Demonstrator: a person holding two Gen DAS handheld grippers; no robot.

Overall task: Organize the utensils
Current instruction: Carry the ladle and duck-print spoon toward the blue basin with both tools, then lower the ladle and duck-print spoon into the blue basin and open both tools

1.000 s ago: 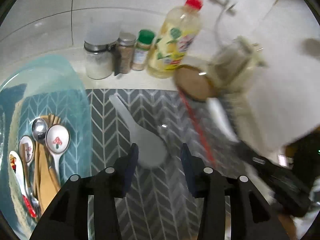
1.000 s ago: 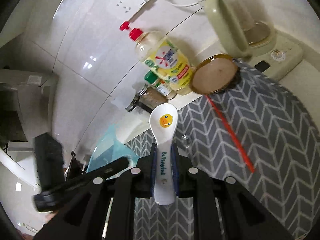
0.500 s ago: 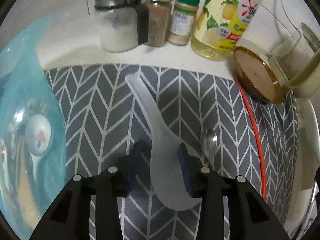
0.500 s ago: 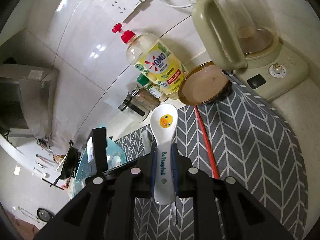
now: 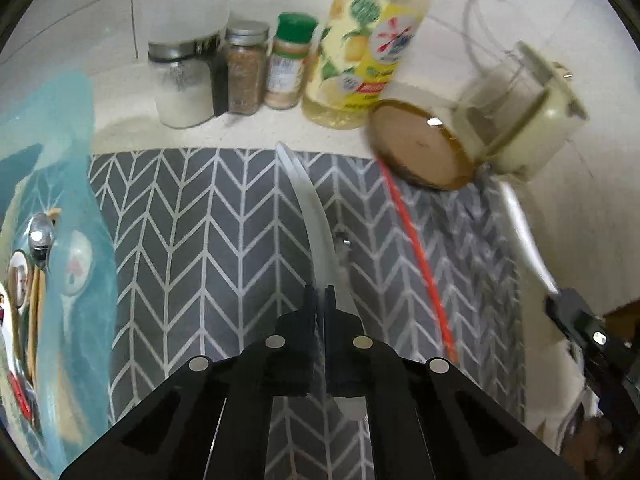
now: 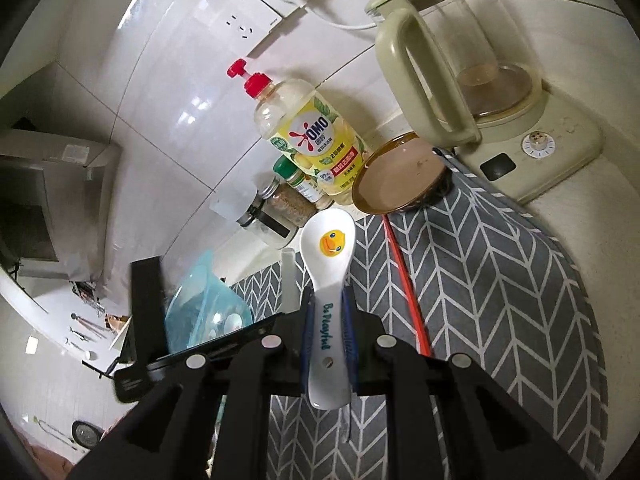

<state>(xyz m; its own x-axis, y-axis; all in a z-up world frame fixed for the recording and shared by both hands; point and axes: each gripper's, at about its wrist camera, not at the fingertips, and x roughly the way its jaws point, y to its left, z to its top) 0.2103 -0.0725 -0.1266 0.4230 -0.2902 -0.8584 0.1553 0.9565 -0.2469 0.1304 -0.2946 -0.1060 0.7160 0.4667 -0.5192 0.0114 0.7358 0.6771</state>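
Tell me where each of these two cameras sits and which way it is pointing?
Left wrist: rides the left gripper, looking steeply down its fingers at the grey chevron mat; its jaws are shut on the translucent white rice paddle.
Right wrist: rides the right gripper, angled toward the tiled wall, shut on the white ceramic duck-print spoon.
Shared: the mat, the yellow dish-soap bottle, the brown round lid, the blue plastic tray; each view also shows the other gripper.

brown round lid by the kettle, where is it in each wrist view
Left wrist: the brown lid sits upper right, at the mat's far edge.
Right wrist: the brown lid sits just above centre, left of the kettle base.
Shared landmark: the yellow soap bottle stands next to it.
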